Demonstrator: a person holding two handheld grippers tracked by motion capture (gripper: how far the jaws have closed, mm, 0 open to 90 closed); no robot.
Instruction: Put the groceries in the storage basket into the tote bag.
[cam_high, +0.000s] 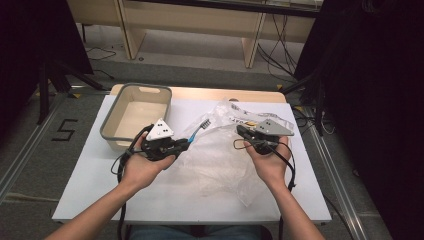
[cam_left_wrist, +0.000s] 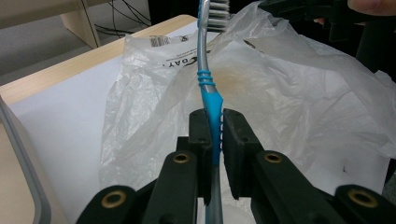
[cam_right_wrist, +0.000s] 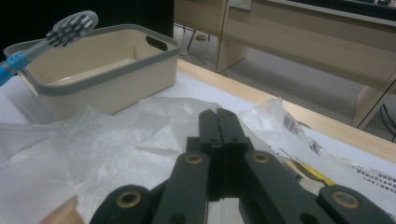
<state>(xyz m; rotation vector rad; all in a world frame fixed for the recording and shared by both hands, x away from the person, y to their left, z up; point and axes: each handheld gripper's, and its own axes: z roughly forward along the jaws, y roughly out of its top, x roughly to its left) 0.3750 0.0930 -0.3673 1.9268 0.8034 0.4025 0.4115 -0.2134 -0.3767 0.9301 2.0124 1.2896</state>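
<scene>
High view, surface (cam_high: 90, 190): flat white sheet over a light wooden top, matte, with a strip of wood showing along the far edge.
Plastic bag (cam_high: 220, 160): thin translucent film, heavily crinkled, spread loosely across the middle of the surface; printed black text and a barcode near its far end, and a yellow patch seen through it in the right gripper view.
Bin (cam_high: 116, 131): rectangular beige plastic tub with rounded corners, a grey rim and a slot handle in the far wall; it sits at the far left of the surface, just beyond the left hand.
Left gripper (cam_left_wrist: 215, 122): black, hard-edged jaws nearly closed, flat pads pressing both sides of the toothbrush handle.
Right gripper (cam_right_wrist: 218, 122): black jaws fully closed, pads flush together; whether film is pinched between them cannot be told. It is held above the bag's right part.
Toothbrush (cam_left_wrist: 207, 70): slim handle, glossy blue rubber grip with ribbed rings, pale grey neck, grey and white bristles; held off the surface above the bag, head pointing away towards the right gripper.
</scene>
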